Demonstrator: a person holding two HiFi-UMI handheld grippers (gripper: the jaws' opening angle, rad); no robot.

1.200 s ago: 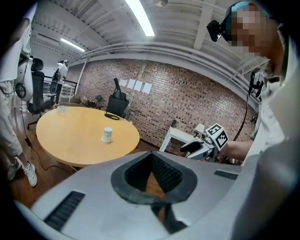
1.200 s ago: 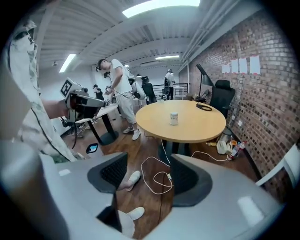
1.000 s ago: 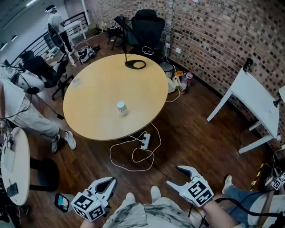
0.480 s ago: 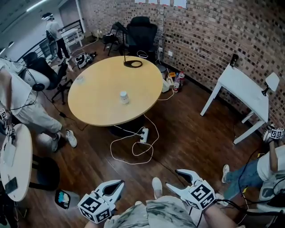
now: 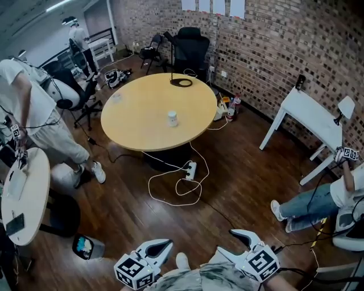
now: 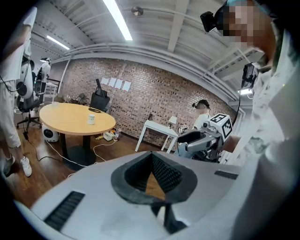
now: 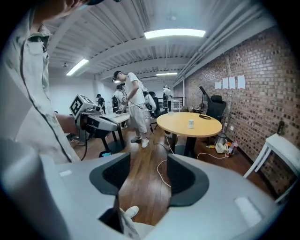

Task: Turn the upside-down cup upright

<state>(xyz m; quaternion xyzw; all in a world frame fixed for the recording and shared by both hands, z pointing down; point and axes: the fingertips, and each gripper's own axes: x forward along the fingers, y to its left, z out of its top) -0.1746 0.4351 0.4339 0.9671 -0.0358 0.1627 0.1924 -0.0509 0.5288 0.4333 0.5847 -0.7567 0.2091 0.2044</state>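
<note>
small white cup (image 5: 172,118) stands mid round table (image 5: 136,119), far off; left gripper (image 5: 165,245) jaws pressed together, right gripper (image 5: 226,241) jaws just closing, apart, empty.

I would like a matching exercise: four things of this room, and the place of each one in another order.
Things: 1 cup; 2 power strip; 3 black chair; 4 paper sheets.
Places: A lying on the wooden floor, nearer than the table; B high on the brick wall; C on the round table; D standing beyond the table.
Pairs: 1-C; 2-A; 3-D; 4-B.
</note>
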